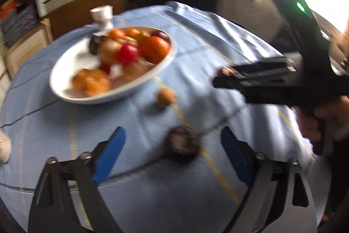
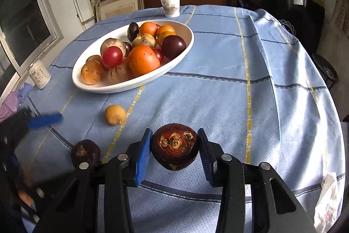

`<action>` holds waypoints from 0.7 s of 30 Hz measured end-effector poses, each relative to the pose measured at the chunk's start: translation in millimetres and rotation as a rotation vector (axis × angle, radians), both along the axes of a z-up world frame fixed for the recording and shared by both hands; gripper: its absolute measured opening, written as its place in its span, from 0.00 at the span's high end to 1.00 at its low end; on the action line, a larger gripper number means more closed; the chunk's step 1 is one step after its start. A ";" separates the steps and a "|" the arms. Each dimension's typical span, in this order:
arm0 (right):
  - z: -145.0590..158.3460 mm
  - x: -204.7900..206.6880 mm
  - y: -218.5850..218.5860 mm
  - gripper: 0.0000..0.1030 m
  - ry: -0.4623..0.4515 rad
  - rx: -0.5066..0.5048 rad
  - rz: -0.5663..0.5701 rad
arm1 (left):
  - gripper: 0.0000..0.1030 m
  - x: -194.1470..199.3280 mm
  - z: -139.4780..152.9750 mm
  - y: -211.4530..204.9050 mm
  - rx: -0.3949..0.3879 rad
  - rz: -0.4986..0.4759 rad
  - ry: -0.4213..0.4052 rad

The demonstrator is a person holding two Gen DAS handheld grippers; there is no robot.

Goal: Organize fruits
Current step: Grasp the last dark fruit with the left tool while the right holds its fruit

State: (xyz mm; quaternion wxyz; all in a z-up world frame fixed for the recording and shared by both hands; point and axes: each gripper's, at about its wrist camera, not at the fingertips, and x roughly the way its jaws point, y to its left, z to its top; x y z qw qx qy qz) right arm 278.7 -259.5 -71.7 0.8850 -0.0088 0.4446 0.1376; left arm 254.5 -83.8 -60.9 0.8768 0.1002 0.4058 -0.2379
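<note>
Now the right claw (image 2: 174,153) grips a dark fruit (image 2: 175,149); carry it level into the bowl (image 2: 185,45); the left claw (image 1: 173,155), open, should straddle its dark fruit (image 1: 182,146) squarely.

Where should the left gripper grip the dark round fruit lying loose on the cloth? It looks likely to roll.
Grip the dark fruit across its widest middle, coming down from above with the left gripper open astride it. It is squat and rounded, with bare tablecloth on both sides.
</note>
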 end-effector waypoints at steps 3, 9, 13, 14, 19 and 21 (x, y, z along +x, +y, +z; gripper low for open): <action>0.1 -1.3 2.3 0.59 -0.006 -0.004 0.008 | 0.19 1.7 -5.9 -6.7 0.019 -0.008 0.024; 1.6 -4.1 5.3 0.59 -0.011 0.002 0.021 | 0.28 9.7 -14.5 -7.9 0.061 0.028 0.058; 0.5 -4.6 7.2 0.59 -0.008 -0.003 0.026 | 0.39 11.3 -18.7 -10.7 0.108 0.039 0.059; 0.3 -4.7 7.5 0.59 -0.007 -0.002 0.027 | 0.42 10.9 -19.0 -10.8 0.114 0.043 0.060; -0.7 -4.2 8.3 0.59 -0.003 0.000 0.029 | 0.59 10.7 -20.6 -13.0 0.098 0.019 0.087; -0.9 -4.0 8.2 0.58 -0.002 0.000 0.028 | 0.59 10.1 -20.5 -15.4 0.105 0.017 0.083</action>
